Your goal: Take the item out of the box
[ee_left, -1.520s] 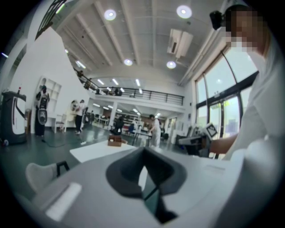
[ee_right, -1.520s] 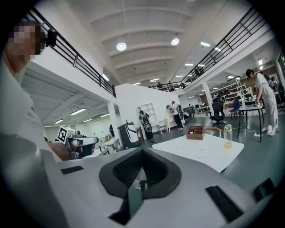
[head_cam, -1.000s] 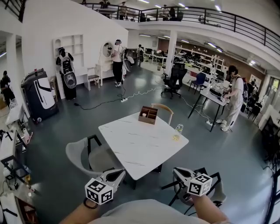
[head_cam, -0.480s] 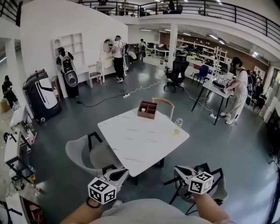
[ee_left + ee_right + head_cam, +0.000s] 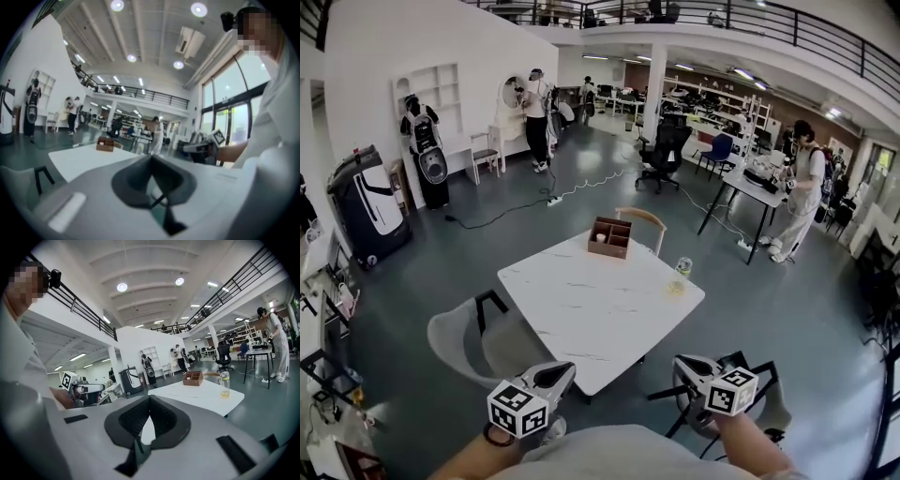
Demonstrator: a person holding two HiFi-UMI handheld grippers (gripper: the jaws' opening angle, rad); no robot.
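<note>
The left tool (image 5: 559,373) and the right tool (image 5: 682,367) both have their jaws together with nothing between them. They are held low, just short of the near corner of the surface (image 5: 581,314). The box (image 5: 611,237) sits well ahead of both tools at the far edge of the surface, and a small pale item (image 5: 600,237) shows in one of its compartments. A bottle (image 5: 681,275) stands ahead and to the right of the right tool, nearer than the box. The step in hand looks like the approach. The box seems out of reach from here, so it is probably best to close in on the far edge first. One tool should open before it reaches the box, then drop into the compartment from above. The other tool can steady the box wall, and both should keep clear of the bottle.
</note>
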